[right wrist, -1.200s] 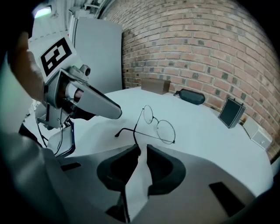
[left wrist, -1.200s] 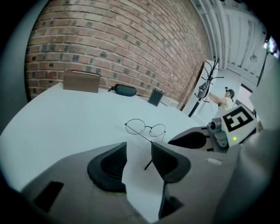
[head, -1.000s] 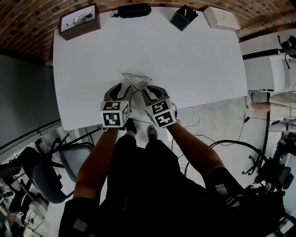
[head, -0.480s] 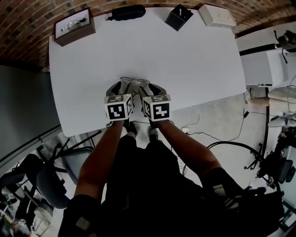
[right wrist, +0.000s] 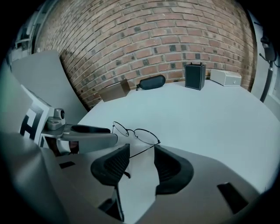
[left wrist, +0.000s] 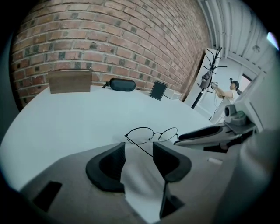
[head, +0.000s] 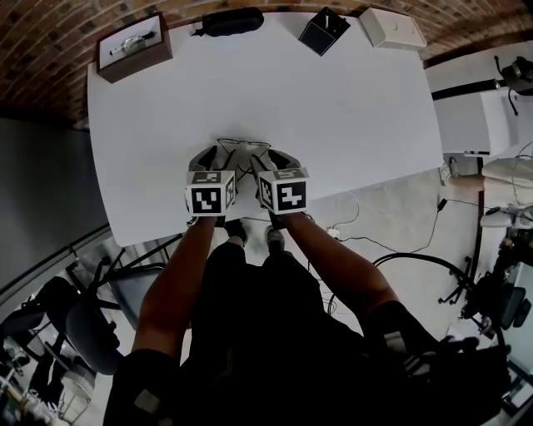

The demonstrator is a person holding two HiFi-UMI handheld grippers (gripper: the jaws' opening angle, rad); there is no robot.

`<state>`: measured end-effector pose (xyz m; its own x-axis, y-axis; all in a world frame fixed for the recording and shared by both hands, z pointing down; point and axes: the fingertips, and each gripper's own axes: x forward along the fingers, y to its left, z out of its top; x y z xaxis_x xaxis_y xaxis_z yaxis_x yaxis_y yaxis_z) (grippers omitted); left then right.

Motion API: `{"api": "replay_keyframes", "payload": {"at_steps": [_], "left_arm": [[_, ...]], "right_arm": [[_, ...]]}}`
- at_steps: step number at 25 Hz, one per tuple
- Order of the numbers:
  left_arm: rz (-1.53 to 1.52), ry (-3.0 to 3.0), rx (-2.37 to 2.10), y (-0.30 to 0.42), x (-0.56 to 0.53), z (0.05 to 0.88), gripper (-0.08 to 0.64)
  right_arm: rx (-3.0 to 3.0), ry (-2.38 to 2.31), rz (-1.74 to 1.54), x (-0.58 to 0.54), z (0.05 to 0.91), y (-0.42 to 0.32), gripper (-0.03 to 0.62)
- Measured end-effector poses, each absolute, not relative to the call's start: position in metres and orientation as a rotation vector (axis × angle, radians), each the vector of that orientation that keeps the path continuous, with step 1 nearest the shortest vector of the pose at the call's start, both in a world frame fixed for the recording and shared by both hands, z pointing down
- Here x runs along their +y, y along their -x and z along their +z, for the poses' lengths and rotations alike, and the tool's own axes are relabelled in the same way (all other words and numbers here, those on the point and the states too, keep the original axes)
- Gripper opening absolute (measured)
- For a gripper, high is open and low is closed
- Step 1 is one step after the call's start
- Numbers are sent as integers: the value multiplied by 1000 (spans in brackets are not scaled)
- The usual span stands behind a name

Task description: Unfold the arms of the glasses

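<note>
The thin wire-rimmed glasses [head: 243, 148] sit on the white desk [head: 350, 108] near the edge closest to the person, lenses facing away from them and both arms swung out toward them. The frame rests on the desk between the two claws.

In the left gripper view the left claw [left wrist: 139, 151] has its jaws apart. They have just been opening, and one arm of the glasses [left wrist: 151, 134] runs slantwise through the gap with neither pad pressing on it. The right gripper view shows the same on the other side. The right claw [right wrist: 142, 154] stands open, its jaws have just been opening, and the other arm of the glasses [right wrist: 135, 133] passes loose between them.

From above, the left claw [head: 212, 156] and right claw [head: 271, 160] sit side by side, both tipped down at the desk, close on either side of the frame.

Along the desk's far edge, well away from the glasses, are a brown box [head: 133, 42], a black glasses case [head: 229, 20], a small black box [head: 324, 31] and a white box [head: 391, 27]. A brick wall [right wrist: 144, 35] rises behind them.
</note>
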<state>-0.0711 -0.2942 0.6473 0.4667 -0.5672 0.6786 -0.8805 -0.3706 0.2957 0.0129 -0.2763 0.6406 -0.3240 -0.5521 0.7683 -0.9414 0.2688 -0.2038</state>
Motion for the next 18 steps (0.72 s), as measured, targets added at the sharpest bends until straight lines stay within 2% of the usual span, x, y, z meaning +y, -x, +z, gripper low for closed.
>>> {"api": "replay_keyframes", "payload": {"at_steps": [18], "left_arm": [[729, -2108, -1221, 101, -286, 645, 189]], "right_arm": [[-2077, -1162, 545, -288, 630, -26, 152]]}}
